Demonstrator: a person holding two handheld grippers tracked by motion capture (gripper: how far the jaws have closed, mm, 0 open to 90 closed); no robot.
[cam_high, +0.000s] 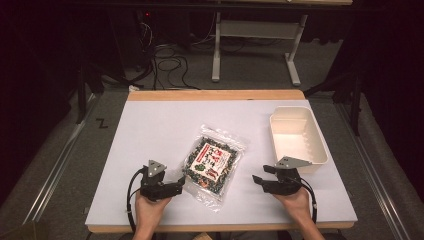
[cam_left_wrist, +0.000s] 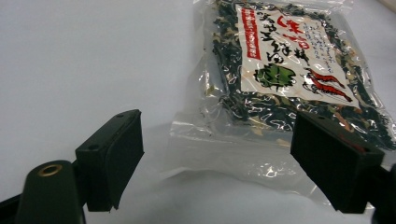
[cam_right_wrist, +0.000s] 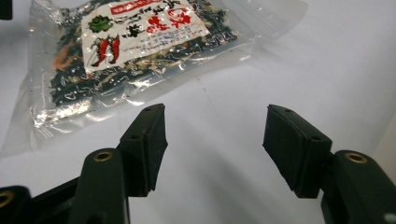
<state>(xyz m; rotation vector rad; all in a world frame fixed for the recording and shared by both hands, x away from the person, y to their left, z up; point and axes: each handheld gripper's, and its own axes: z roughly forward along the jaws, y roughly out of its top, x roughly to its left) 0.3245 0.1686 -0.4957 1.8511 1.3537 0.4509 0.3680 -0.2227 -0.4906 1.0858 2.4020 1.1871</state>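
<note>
Nearest me, at the front edge of the white table (cam_high: 150, 125), my left gripper (cam_high: 176, 187) and my right gripper (cam_high: 256, 179) rested low over the surface, one in each hand, and both had their jaws spread wide with nothing between the pads. Between the two lay the clear plastic packet of dried food (cam_high: 214, 162), flat on the table and turned at a slant. My left gripper sat just beside its near left corner; my right gripper was near its right side but apart from it.

From my left gripper view the packet (cam_left_wrist: 285, 84) showed dark, shredded pieces mixed with pale bits, under a white label with red lettering, a green leaf picture and red chillies. Its near end was an empty, crinkled strip of clear film that reached toward my jaws. My right gripper view gave the same packet (cam_right_wrist: 135, 42) from the other side, glossy with reflections.

Farther off, at the right side of the table, stood a white rectangular plastic tub (cam_high: 320, 145), upright and holding nothing.
</note>
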